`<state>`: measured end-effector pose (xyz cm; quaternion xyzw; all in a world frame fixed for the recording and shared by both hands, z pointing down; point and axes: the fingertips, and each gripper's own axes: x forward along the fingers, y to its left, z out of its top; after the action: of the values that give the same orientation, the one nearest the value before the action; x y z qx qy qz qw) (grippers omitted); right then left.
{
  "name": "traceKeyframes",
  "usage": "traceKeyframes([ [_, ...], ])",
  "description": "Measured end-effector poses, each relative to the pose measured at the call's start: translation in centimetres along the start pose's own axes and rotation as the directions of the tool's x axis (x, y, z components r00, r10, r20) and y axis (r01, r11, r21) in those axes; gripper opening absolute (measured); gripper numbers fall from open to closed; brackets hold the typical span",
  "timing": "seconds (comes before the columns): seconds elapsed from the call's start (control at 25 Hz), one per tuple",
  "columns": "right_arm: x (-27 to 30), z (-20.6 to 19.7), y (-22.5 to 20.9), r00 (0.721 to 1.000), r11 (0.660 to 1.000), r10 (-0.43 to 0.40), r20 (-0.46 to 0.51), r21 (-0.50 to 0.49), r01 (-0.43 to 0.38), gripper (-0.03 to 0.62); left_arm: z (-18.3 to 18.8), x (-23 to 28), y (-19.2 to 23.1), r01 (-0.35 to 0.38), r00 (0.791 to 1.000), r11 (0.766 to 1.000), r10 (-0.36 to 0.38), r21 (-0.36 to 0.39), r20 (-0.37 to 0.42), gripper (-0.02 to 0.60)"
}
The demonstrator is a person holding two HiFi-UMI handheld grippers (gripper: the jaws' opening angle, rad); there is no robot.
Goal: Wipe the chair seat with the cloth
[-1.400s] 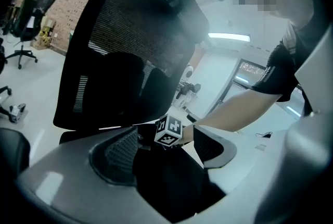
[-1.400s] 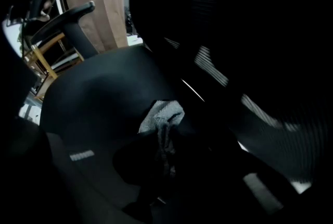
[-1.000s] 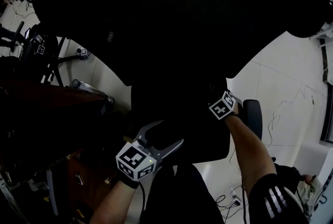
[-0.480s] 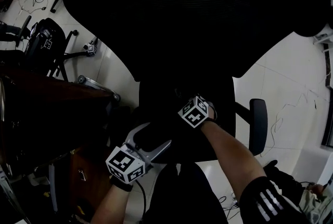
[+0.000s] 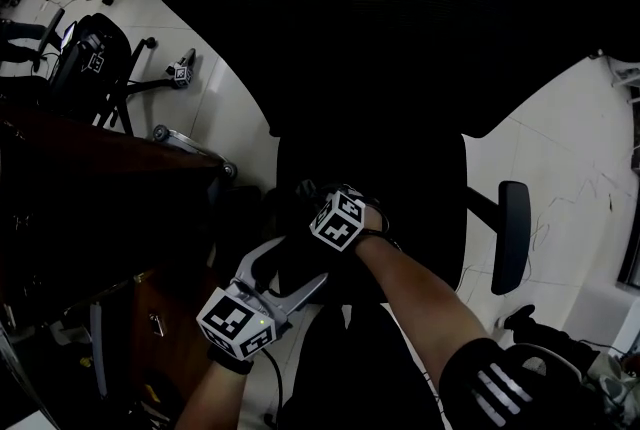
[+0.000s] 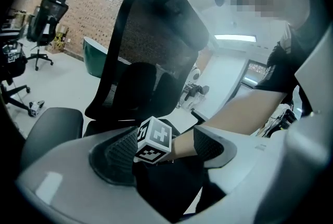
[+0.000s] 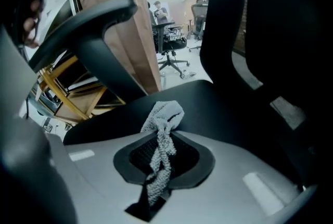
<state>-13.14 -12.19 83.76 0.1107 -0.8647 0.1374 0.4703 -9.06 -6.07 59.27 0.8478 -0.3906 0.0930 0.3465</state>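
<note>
The black office chair fills the head view, its seat [image 5: 410, 218] below the tall mesh backrest [image 5: 400, 28]. My right gripper [image 5: 318, 203] is low over the seat's front left part, its marker cube facing up. It is shut on a grey cloth [image 7: 165, 123], whose bunched end rests on the seat [image 7: 223, 108]. The cloth itself is hidden in the dark head view. My left gripper [image 5: 290, 268] stands open just in front of the seat edge, holding nothing. Between its jaws I see the right gripper's cube [image 6: 154, 139] and the person's forearm [image 6: 244, 111].
A dark wooden desk [image 5: 100, 208] stands close on the left, with shelves [image 7: 67, 98] beneath it. The chair's armrests [image 5: 513, 238] [image 7: 88, 20] flank the seat. Another office chair [image 5: 85, 58] and cables lie on the white floor [image 5: 560, 168].
My right gripper has swept left across the seat with the cloth, ending close to the left gripper. The left gripper has dropped slightly and stayed open.
</note>
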Motion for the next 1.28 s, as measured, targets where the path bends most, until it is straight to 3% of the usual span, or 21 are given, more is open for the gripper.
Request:
traceKeyframes([
  [0.24, -2.0, -5.6, -2.2, 0.993, 0.998, -0.056, -0.103, -0.047, 0.051, 0.044, -0.7, 1.1, -1.3, 0.038, 0.999, 0.999, -0.038, -0.004, -0.013, 0.362],
  [0.56, -9.9, -17.7, -8.3, 0.961, 0.976, -0.163, -0.225, 0.108, 0.191, 0.044, -1.1, 3.8, -5.2, 0.139, 0.989, 0.99, -0.138, 0.016, -0.048, 0.364],
  [0.8, -13.9, -21.6, -11.3, 0.928, 0.959, -0.218, -0.301, 0.11, 0.261, 0.044, -0.9, 4.5, -6.0, 0.165, 0.985, 0.986, -0.163, 0.036, -0.055, 0.364],
  [0.96, -14.3, -20.4, -11.0, 0.937, 0.958, -0.218, -0.272, 0.126, 0.259, 0.044, -0.4, 3.6, -5.5, 0.147, 0.988, 0.988, -0.145, 0.045, -0.045, 0.364],
  [1.12, -12.4, -14.1, -7.6, 0.977, 0.968, -0.164, -0.14, 0.167, 0.186, 0.044, -0.2, 1.5, -4.2, 0.106, 0.994, 0.994, -0.104, 0.037, -0.035, 0.364],
  [1.28, -8.4, -7.4, -1.2, 0.996, 0.991, -0.059, -0.064, 0.119, 0.067, 0.044, -0.8, -1.0, -2.9, 0.056, 0.998, 0.998, -0.055, 0.02, -0.03, 0.364],
])
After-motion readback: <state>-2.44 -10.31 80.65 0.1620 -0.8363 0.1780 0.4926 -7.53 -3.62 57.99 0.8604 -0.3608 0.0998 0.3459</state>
